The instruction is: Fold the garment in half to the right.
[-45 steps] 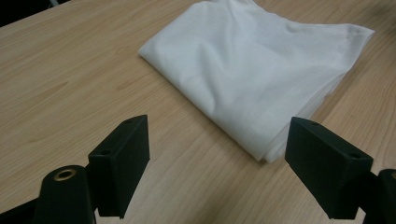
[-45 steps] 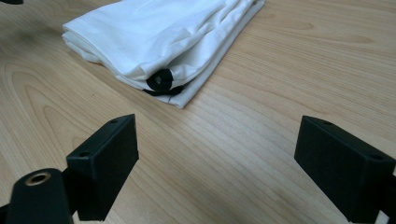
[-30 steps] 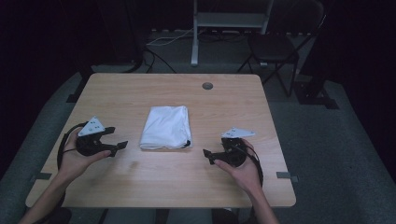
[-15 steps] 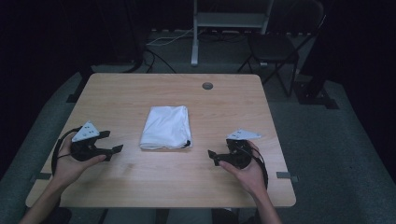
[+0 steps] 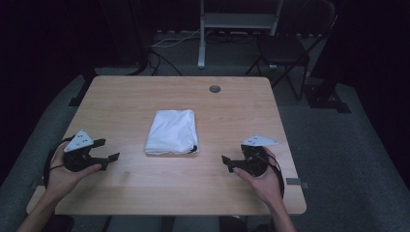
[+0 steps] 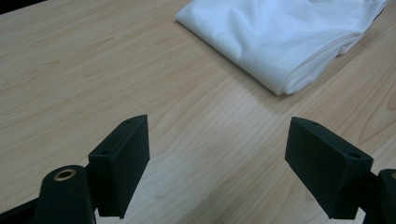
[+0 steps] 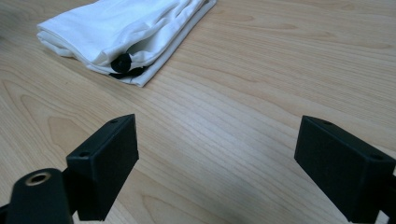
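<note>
Your left gripper (image 5: 107,151) and right gripper (image 5: 230,163) both stand with jaws spread wide and hold nothing, each well apart from the folded white cloth (image 5: 172,131), which lies flat near the middle of the table (image 5: 241,111) between them. Risk, as I judge it: if you close on the near folded edge too shallowly, you may lift only the top layer and pull the fold open, or snag the small black part (image 7: 122,62) at its corner. Count: one cloth, two grippers, one table.
</note>
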The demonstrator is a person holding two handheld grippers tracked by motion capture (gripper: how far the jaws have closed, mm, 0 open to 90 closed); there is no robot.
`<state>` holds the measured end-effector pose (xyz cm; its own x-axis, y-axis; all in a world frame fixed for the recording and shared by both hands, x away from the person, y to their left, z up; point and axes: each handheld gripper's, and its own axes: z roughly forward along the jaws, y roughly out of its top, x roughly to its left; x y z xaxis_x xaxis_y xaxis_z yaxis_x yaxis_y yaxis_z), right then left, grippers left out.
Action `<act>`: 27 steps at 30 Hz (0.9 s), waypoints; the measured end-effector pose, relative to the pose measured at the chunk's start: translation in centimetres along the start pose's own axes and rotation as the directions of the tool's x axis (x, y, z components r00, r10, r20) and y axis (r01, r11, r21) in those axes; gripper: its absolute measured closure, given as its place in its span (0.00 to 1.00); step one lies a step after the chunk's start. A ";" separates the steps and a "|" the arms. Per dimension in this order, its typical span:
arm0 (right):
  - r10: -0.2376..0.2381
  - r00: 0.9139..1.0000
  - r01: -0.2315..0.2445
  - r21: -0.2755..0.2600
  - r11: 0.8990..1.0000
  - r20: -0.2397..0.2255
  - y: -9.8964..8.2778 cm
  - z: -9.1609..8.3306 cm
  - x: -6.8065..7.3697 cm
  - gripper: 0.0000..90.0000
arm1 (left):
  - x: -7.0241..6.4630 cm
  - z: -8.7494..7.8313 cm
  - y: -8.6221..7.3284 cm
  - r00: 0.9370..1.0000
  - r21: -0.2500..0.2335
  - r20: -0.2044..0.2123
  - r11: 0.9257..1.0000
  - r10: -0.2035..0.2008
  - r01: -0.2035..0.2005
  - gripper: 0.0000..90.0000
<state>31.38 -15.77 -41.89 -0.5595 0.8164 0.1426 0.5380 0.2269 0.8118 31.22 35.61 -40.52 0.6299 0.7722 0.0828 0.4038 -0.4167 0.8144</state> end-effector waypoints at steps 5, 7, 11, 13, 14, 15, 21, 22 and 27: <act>0.006 1.000 -0.006 -0.004 1.000 0.008 -0.2 -0.4 -0.2 0.15 | 0.1 -0.4 -0.5 1.000 -0.002 -0.007 1.000 -0.009 0.009 0.24; 0.004 1.000 -0.004 -0.005 1.000 0.012 -0.3 -0.5 -0.3 0.15 | 0.1 -0.6 -0.7 1.000 -0.003 -0.009 1.000 -0.015 0.015 0.24; 0.006 1.000 -0.006 -0.009 1.000 0.022 -0.5 -0.8 -0.6 0.15 | 0.3 -1.1 -1.3 1.000 -0.001 -0.018 1.000 -0.023 0.023 0.24; 0.005 1.000 -0.005 -0.011 1.000 0.028 -0.6 -1.0 -0.7 0.15 | 0.4 -1.3 -1.5 0.999 -0.003 -0.023 1.000 -0.025 0.025 0.24; 0.008 0.999 -0.008 -0.013 1.000 0.031 -0.7 -1.2 -0.7 0.15 | 0.4 -1.4 -1.6 0.999 -0.004 -0.026 1.000 -0.028 0.028 0.24; 0.012 0.999 -0.011 -0.013 1.000 0.035 -0.8 -1.3 -0.8 0.15 | 0.5 -1.5 -1.7 0.999 -0.003 -0.027 1.000 -0.029 0.029 0.24; 0.003 0.999 -0.002 -0.021 1.000 0.053 -1.2 -1.8 -1.0 0.15 | 0.8 -2.1 -2.5 0.998 -0.006 -0.041 0.999 -0.046 0.045 0.24; 0.005 0.999 -0.003 -0.022 1.000 0.054 -1.2 -1.8 -1.0 0.15 | 0.8 -2.1 -2.6 0.998 -0.007 -0.043 0.999 -0.051 0.051 0.24; 0.008 0.998 -0.007 -0.020 1.000 0.055 -1.5 -2.0 -1.1 0.15 | 0.9 -2.4 -3.1 0.997 -0.006 -0.048 0.998 -0.056 0.056 0.24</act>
<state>29.92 -18.10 -42.17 -0.5193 0.8465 0.1176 0.5289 0.2103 0.8222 28.90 38.78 -41.60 0.5735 0.8166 0.0649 0.4344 -0.3703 0.8210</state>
